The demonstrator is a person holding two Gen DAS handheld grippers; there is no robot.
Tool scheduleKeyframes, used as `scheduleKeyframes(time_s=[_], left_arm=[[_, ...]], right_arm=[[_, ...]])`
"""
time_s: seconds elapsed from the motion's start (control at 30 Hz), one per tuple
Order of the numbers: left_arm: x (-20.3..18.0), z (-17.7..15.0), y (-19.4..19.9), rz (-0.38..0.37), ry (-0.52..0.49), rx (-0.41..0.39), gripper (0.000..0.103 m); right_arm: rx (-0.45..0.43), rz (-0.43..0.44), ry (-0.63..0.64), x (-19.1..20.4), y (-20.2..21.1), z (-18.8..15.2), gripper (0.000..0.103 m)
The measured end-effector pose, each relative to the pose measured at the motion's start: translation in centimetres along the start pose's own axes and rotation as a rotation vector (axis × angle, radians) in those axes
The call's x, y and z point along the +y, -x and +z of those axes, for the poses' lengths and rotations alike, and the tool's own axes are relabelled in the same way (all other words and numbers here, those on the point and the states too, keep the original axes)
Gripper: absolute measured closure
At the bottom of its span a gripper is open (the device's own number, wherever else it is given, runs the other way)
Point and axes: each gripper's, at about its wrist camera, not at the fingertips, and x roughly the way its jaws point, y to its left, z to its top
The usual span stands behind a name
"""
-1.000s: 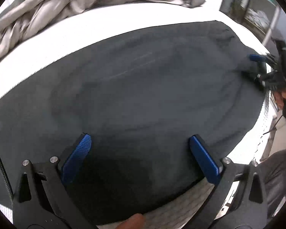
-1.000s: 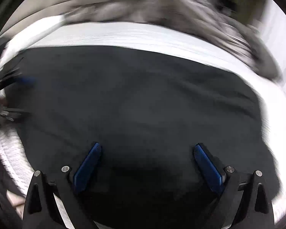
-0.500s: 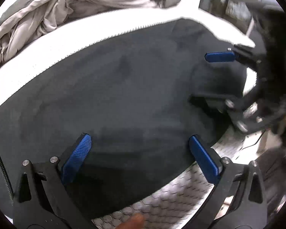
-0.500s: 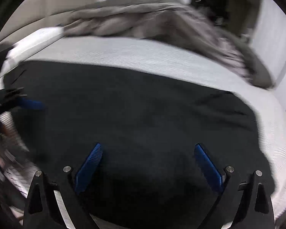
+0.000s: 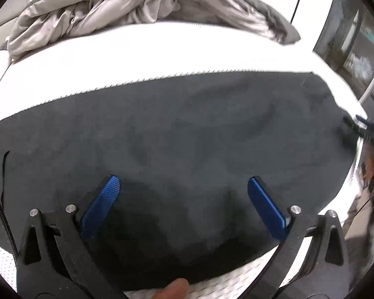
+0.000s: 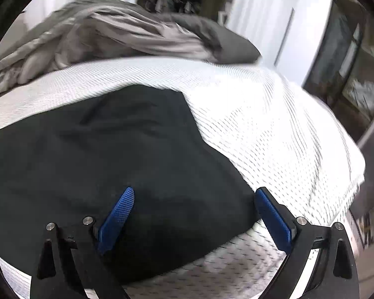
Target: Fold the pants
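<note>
Dark pants (image 5: pixel 174 144) lie spread flat on a white textured bed cover (image 5: pixel 137 57). My left gripper (image 5: pixel 183 199) hovers open over the near edge of the cloth, with nothing between its blue pads. In the right wrist view the same pants (image 6: pixel 99 154) fill the left half, and their right edge runs diagonally across the cover (image 6: pixel 274 129). My right gripper (image 6: pixel 194 209) is open above that edge, holding nothing. It also shows blurred at the far right of the left wrist view, right gripper (image 5: pixel 361 124), beside the pants' right end.
A crumpled grey duvet (image 5: pixel 137 7) lies heaped along the far side of the bed, also duvet (image 6: pixel 112 37). A fingertip (image 5: pixel 173 289) shows at the bottom edge. The bed's right edge drops off towards dark glass doors (image 6: pixel 349 57).
The right gripper has swung away from the middle of the pants to their right end, and both cameras now look further up the bed. Both grippers have stayed open.
</note>
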Motion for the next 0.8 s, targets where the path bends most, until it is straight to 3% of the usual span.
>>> scheduleKeyframes(time_s=[0.07, 0.13, 0.23, 0.27, 0.33, 0.43, 0.5, 0.63, 0.8], left_arm=[[-1.7, 1.2, -0.6, 0.005, -0.027, -0.019, 0.001], [-4.1, 2.9, -2.9, -0.001, -0.117, -0.006, 0.001], [-7.2, 2.6, -5.7, 0.048, -0.223, 0.082, 0.0], [-7.1, 2.4, -6.3, 0.044, -0.225, 0.109, 0.0], [-5.9, 2.1, -6.2, 0.02, -0.17, 0.116, 0.0], [-2.8, 2.1, -5.4, 0.094, -0.1, 0.103, 0.0], [-0.9, 1.9, -4.8, 0.086, -0.035, 0.1, 0.001], [-0.6, 1.7, -3.1, 0.121, -0.007, 0.06, 0.001], [-3.1, 4.4, -3.7, 0.059, -0.014, 0.011, 0.001]], right_arm=[[-0.022, 0.112, 0.074, 3.8, 1.3, 0.6, 0.004], [-0.017, 0.213, 0.136, 6.8, 1.6, 0.6, 0.004], [0.055, 0.417, 0.274, 13.2, 1.2, 0.1, 0.005], [0.059, 0.411, 0.312, 14.7, 2.7, -1.0, 0.005], [0.052, 0.307, 0.336, 14.5, 1.9, -0.9, 0.005], [0.088, 0.141, 0.188, 8.9, -0.9, 0.0, 0.007], [0.108, 0.094, 0.054, 5.0, -1.2, -0.5, 0.008], [0.075, 0.052, 0.119, 6.4, 1.2, -0.8, 0.008], [0.063, 0.178, 0.216, 12.4, 2.3, 1.8, 0.008]])
